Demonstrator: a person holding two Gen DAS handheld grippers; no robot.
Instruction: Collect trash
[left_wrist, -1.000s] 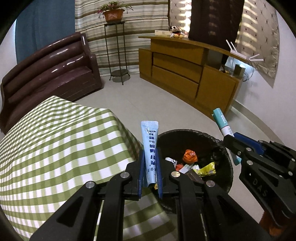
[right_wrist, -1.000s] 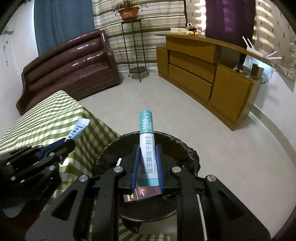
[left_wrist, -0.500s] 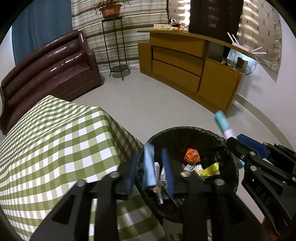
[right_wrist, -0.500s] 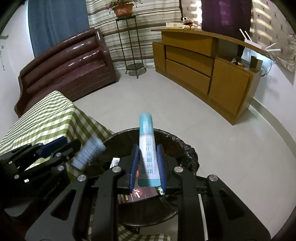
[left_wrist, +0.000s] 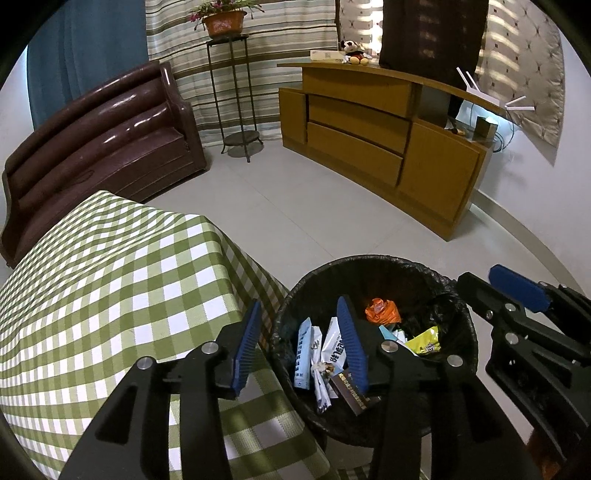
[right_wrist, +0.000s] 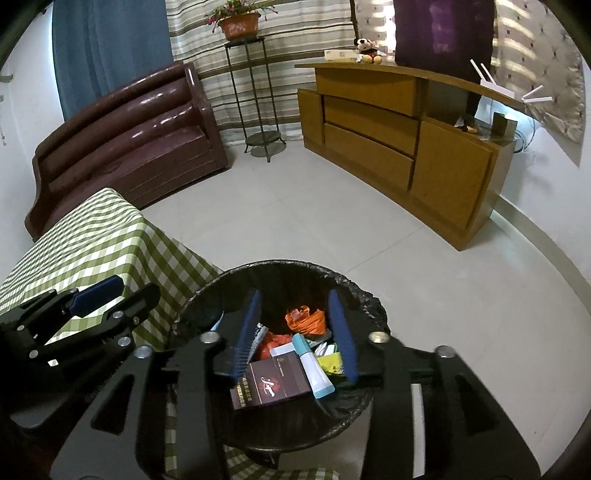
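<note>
The teal-capped tube (right_wrist: 314, 367) lies inside the black-lined trash bin (right_wrist: 354, 291), on top of the other rubbish. In the right wrist view its long axis runs from the upper left to the lower right, one teal end toward the far rim and the other toward the camera. It rests just beside a dark brown booklet (right_wrist: 269, 384), at that booklet's right edge. The light blue sachet (left_wrist: 304, 350) lies in the same bin near the side closest to the counter; in the left wrist view its long axis runs almost straight up and down the frame, leaning among white wrappers. An orange wrapper (left_wrist: 382, 312) and a yellow packet (left_wrist: 424, 339) lie further in.

The right gripper (right_wrist: 299, 332) points steeply down over the bin mouth. Its fingers (right_wrist: 341, 332) are opening, moderately spread, with nothing pressed between them; the tube lies below them, apart from the pads.

The left gripper (left_wrist: 299, 343) also points steeply down, straddling the near-left rim of the bin. Its fingers (left_wrist: 247, 343) are opening, moderately spread and empty; the sachet lies below.

The bin stands on the pale tiled floor (left_wrist: 295, 206), touching the hanging edge of the counter's green checked cloth (left_wrist: 110, 277).
</note>
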